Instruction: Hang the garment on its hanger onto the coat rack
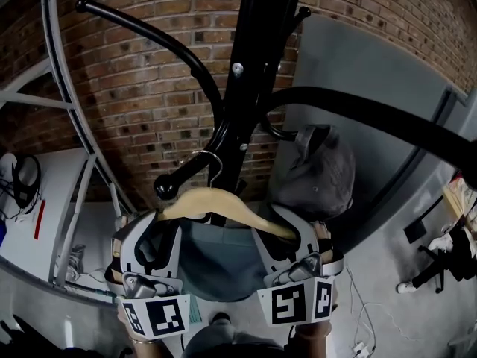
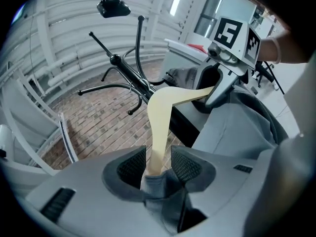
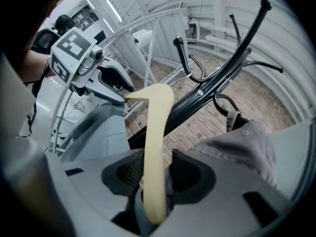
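- The left gripper (image 2: 159, 161) is spread. One end of the wooden hanger (image 1: 216, 202) runs up between its pads with a gap on either side, and a fold of the blue-grey garment (image 1: 216, 263) is bunched low in the same gap.
- The right gripper (image 3: 153, 166) also stands wide apart. The other end of the hanger passes between its jaws, close to the pads, with no squeeze to be seen and some cloth beneath it.
- In the head view the left gripper sits at about 7 o'clock and the right at about 5 o'clock. Each points up toward 12 from under one shoulder of the hanger, and each shows its marker cube (image 1: 156, 315) nearest the camera.
- The hanger lies level between them, just below the middle of that view. The garment hangs from it toward 6 o'clock, between the two gripper bodies.
- The hanger's metal hook (image 1: 216, 162) rises at 12 o'clock from its middle and curls over a lower arm of the black coat rack (image 1: 250, 66). It sits close to the pole and just inward of that arm's round knob (image 1: 165, 189). Whether its weight rests on the arm cannot be told.
- A grey cloth item (image 1: 320, 174) hangs from another rack arm at 2 o'clock from the hanger, apart from it.
- A brick wall (image 1: 141, 88) stands behind the rack, from 10 to 1 o'clock.
- A white table (image 1: 56, 233) with dark cables on it lies at 9 o'clock, behind a curved metal rail (image 1: 63, 88).
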The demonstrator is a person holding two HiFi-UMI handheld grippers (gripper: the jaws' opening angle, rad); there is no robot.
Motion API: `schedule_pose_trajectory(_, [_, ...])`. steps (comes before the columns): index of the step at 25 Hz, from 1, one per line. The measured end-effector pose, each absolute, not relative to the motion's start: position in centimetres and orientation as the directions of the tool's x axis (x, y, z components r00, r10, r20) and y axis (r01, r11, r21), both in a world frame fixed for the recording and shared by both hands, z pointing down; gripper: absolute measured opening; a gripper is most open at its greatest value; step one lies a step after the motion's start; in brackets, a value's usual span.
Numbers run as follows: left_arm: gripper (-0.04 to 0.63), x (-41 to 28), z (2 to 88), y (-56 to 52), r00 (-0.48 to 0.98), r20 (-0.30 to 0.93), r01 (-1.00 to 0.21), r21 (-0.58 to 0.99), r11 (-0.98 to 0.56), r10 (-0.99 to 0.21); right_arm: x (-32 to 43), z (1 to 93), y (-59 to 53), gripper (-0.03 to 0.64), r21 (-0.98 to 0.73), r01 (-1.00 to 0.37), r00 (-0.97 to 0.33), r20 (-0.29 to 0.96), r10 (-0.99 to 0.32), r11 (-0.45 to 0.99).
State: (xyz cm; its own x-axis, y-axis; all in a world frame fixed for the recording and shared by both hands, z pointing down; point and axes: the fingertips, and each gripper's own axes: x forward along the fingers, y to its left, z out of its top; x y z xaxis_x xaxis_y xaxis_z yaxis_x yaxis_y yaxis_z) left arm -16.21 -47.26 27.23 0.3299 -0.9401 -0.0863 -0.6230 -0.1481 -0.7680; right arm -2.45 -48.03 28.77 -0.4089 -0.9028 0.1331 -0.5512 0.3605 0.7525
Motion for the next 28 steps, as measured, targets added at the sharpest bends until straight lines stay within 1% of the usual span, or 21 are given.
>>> schedule_pose_trajectory(8, [0.144, -15.4, 26.5, -43.6, 0.302, -0.118, -0.636, -0.764, -0.108, -0.946, -1.8, 28.2, -44.2, 0.15, 0.757, -0.545, -0.452, 0.098, -0.887, 0.361])
schedule_pose_trajectory(13, [0.143, -14.1, 26.0, -40.2, 0.316, -0.111, -0.638, -0.76, -0.125, -0.942, -1.0, 28.1, -41.0, 0.146, 0.741, -0.546, -0.494, 0.091, -0.865, 0.39])
schedule_pose_trajectory(14, [0.143, -13.8, 26.0, -39.5, 0.32, -0.108, -0.64, -0.757, -0.131, -0.941, -0.9, 28.2, -40.3, 0.138, 0.735, -0.55, -0.501, 0.091, -0.861, 0.398])
schedule_pose_trajectory(16, [0.14, -13.4, 26.1, -38.1, 0.319, -0.105, -0.651, -0.747, -0.138, -0.942, -0.4, 28.3, -39.1, 0.088, 0.723, -0.561, -0.503, 0.089, -0.86, 0.403])
schedule_pose_trajectory(17, [0.119, -13.3, 26.2, -37.4, 0.312, -0.107, -0.657, -0.742, -0.133, -0.944, -0.1, 28.3, -38.6, 0.065, 0.72, -0.564, -0.501, 0.091, -0.861, 0.404])
schedule_pose_trajectory(19, [0.054, -13.2, 26.2, -36.2, 0.287, -0.115, -0.668, -0.736, -0.112, -0.951, 0.3, 28.4, -37.5, 0.048, 0.713, -0.567, -0.501, 0.098, -0.86, 0.412])
schedule_pose_trajectory(21, [0.011, -13.2, 26.3, -35.0, 0.27, -0.119, -0.679, -0.727, -0.101, -0.955, 0.6, 28.4, -36.3, 0.037, 0.698, -0.576, -0.509, 0.101, -0.855, 0.425])
schedule_pose_trajectory(28, [0.003, -12.4, 26.7, -31.4, 0.292, -0.095, -0.718, -0.679, -0.153, -0.952, 1.7, 28.0, -32.8, 0.021, 0.682, -0.585, -0.539, 0.078, -0.839, 0.439])
